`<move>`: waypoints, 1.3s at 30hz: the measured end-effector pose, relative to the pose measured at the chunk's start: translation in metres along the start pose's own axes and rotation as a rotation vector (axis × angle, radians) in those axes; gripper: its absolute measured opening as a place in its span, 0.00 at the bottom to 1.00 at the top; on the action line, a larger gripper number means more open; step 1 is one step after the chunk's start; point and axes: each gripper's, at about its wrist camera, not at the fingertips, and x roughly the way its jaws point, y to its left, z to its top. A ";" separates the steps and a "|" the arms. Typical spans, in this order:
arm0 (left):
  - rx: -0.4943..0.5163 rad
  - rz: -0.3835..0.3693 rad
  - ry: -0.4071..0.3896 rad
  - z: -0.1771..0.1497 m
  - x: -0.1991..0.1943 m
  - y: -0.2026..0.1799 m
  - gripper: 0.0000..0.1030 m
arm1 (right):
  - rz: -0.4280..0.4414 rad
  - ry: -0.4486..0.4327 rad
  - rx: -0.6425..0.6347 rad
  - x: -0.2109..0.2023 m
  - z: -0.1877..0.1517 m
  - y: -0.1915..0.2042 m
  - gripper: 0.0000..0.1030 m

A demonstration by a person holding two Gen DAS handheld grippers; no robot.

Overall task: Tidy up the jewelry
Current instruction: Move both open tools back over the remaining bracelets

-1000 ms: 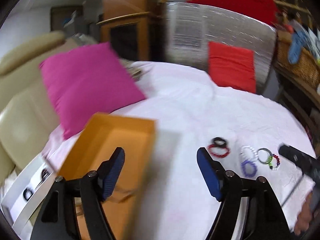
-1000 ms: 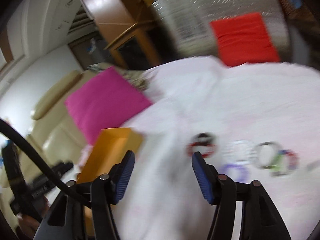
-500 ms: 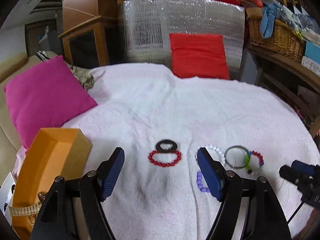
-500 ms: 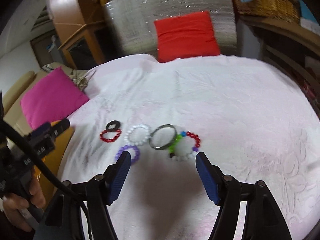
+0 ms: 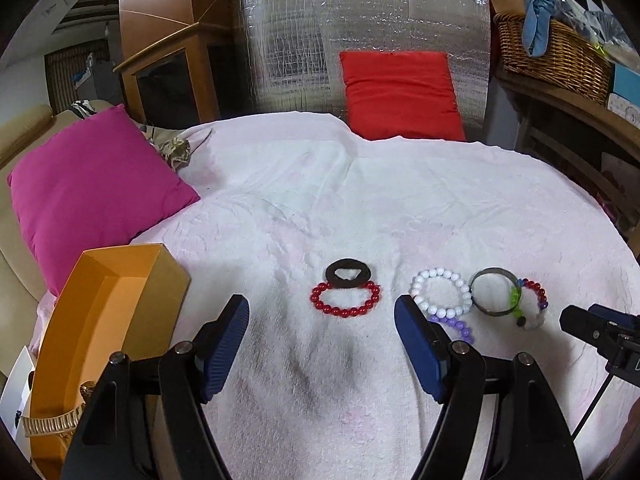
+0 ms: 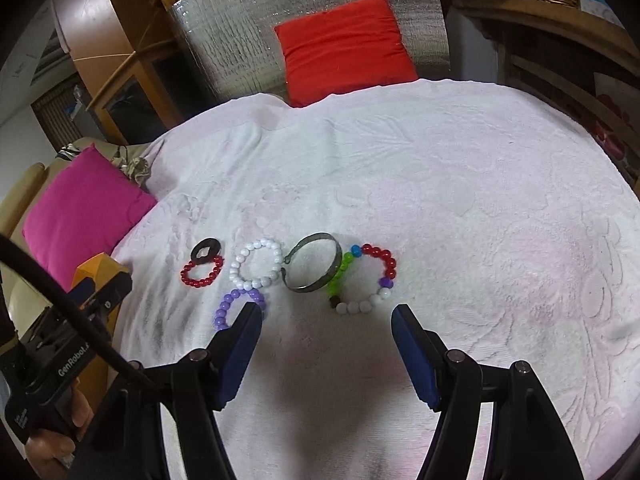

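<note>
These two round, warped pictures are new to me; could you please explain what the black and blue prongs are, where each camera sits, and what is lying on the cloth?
No robot is here: a person holds a two-finger tool in each hand, with a wide-angle camera on each looking along its fingers. One picture is from the left gripper, the other from the right gripper. The blue-padded prongs are their fingers; both stand open and hold nothing.

On the white textured cloth lies a row of jewelry: a red bead bracelet overlapped by a black ring-shaped band, a white bead bracelet, a purple bead bracelet, a grey metal bangle and a multicoloured bead bracelet. An open orange cardboard box at the left holds a gold-coloured band.
</note>
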 end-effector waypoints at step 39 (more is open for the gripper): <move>0.011 0.030 0.057 -0.006 0.014 0.003 0.74 | 0.009 -0.039 -0.007 -0.004 0.000 0.000 0.69</move>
